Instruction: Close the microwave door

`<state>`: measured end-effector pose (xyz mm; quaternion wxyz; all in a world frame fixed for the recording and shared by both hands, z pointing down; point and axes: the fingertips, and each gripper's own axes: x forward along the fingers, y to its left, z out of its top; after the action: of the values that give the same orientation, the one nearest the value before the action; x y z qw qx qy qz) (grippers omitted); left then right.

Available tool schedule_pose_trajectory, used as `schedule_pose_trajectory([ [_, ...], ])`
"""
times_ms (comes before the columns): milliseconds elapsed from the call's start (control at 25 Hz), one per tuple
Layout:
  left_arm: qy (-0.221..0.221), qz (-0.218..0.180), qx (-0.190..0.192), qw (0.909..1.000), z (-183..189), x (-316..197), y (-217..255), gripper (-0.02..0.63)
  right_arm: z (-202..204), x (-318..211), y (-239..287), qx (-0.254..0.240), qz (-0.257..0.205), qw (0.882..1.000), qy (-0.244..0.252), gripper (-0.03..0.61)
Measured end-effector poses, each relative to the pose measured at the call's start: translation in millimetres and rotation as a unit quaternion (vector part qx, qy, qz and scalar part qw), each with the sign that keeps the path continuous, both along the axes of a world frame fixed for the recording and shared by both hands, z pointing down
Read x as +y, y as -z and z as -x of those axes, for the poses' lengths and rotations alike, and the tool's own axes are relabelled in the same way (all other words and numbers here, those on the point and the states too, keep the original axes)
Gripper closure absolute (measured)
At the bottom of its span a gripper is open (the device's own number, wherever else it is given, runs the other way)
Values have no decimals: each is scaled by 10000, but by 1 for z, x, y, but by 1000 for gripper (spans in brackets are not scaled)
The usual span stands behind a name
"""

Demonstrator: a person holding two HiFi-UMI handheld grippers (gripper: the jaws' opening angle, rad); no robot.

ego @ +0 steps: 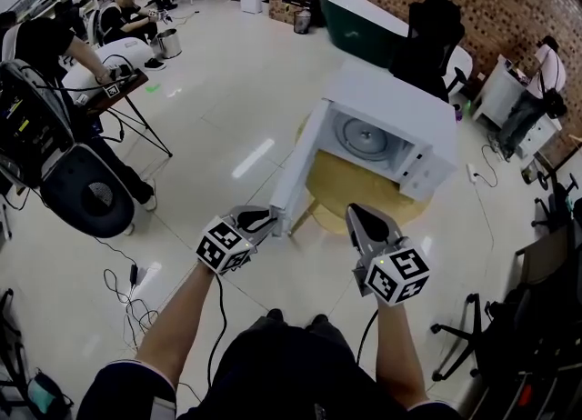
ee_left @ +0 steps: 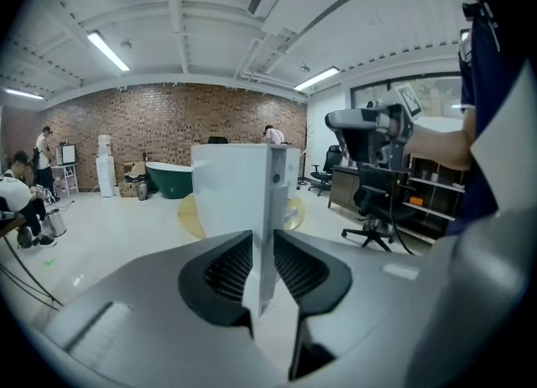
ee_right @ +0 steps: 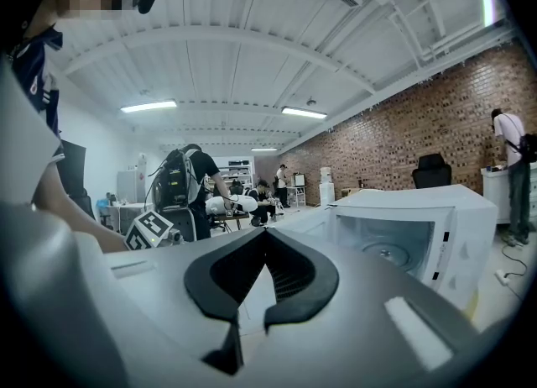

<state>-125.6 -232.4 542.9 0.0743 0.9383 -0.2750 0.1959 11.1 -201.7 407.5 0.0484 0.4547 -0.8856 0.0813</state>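
The microwave (ego: 391,109) stands on a round wooden tabletop (ego: 350,193), at about 1 o'clock from the person. The microwave door (ego: 300,168) is wide open and swings out from the cavity toward 7 o'clock, so its free edge comes near the person.

The left tool (ego: 262,220) is at this free edge. In the left gripper view the thin edge of the door stands between the two pads, which seem to press on it from both sides. This hold probably serves to guide the door along its arc back toward 1 o'clock.

The right tool (ego: 364,214) hangs at about 5 o'clock of the door, apart from it. Its jaws are together and it holds nothing. It seems to wait, because one tool is enough for this door.
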Motion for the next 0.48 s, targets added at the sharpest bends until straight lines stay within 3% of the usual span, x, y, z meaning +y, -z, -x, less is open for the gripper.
schedule_pose_trajectory([
  [480,-133,28,39,9999,-49,17,-1,537,-20,3,-1,-34,2,10000,-61,577],
])
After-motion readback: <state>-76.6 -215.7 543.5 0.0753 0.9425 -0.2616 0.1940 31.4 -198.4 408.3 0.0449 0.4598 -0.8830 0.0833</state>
